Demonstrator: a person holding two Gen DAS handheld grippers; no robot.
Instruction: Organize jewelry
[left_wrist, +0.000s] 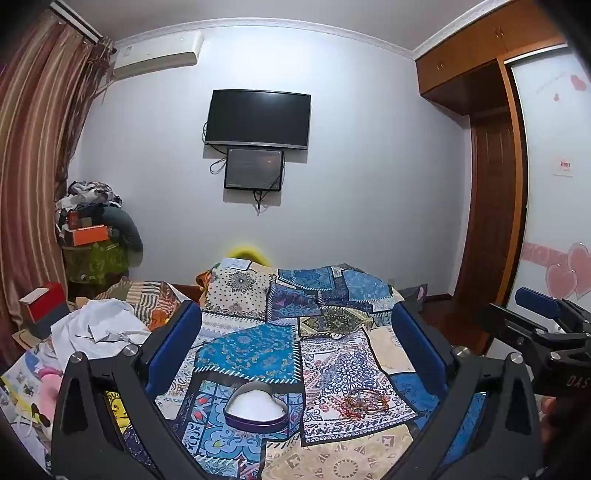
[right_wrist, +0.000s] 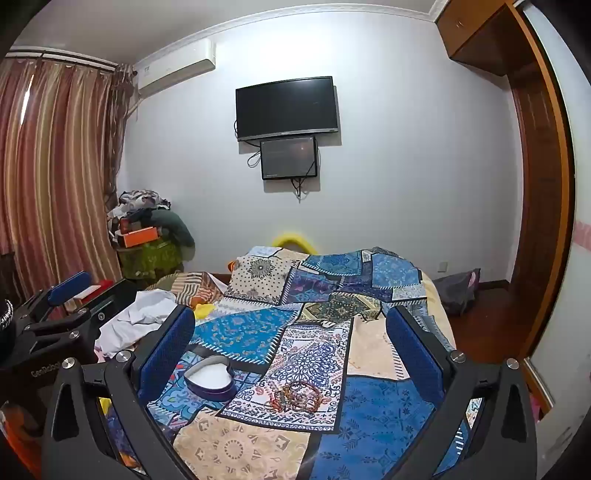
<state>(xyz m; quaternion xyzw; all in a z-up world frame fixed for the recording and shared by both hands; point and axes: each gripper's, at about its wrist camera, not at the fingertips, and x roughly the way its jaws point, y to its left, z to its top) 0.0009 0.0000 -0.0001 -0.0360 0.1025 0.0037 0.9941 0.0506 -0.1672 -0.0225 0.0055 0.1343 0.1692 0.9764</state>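
A purple heart-shaped box (left_wrist: 255, 410) with a white lining lies open on the patchwork bedspread (left_wrist: 258, 343); it also shows in the right wrist view (right_wrist: 210, 378). A tangled pile of red and brown bead bracelets (left_wrist: 364, 402) lies to its right, also in the right wrist view (right_wrist: 295, 397). My left gripper (left_wrist: 295, 325) is open and empty, held above the bed short of the box. My right gripper (right_wrist: 290, 328) is open and empty, held above the bed short of the bracelets. Each gripper shows at the other view's edge.
White crumpled cloth (left_wrist: 99, 325) and clutter lie at the bed's left. A red box (left_wrist: 40, 301) and a pile of clothes and boxes (left_wrist: 96, 229) stand by the curtain. A TV (left_wrist: 258, 118) hangs on the far wall. A wooden wardrobe (left_wrist: 495, 206) is at right.
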